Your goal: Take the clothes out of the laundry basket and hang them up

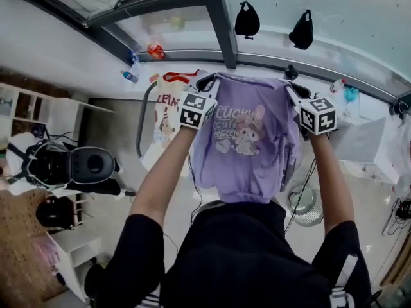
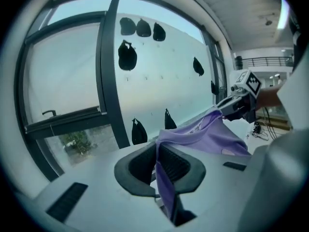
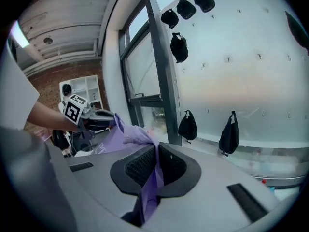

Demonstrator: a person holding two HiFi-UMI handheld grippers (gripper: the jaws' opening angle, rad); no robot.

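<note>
Purple T-shirt [image 1: 247, 140]: held up by its two shoulders and stretched flat between both grippers, hanging free in front of the person's chest and before the window; a cartoon rabbit and some lettering are printed on the side facing the person.
Left hand-held gripper [image 1: 207, 81]: clenched on the T-shirt's left shoulder; in the left gripper view a fold of purple cloth runs down between the closed jaws.
Right hand-held gripper [image 1: 293, 90]: clenched on the other shoulder, with cloth pinched between its ribbed pads in the same way.
Arms [image 1: 160, 185]: bare forearms reach out from black sleeves, one to each gripper, about level with each other.
Window [image 1: 321, 5]: frosted glass behind the T-shirt, split by a dark upright bar [image 1: 221, 27].
Black pouches [image 1: 246, 20]: several hang on the glass, two of them just above the T-shirt.
White shelf [image 1: 38, 111]: stands off to the left, well apart from the T-shirt.
</note>
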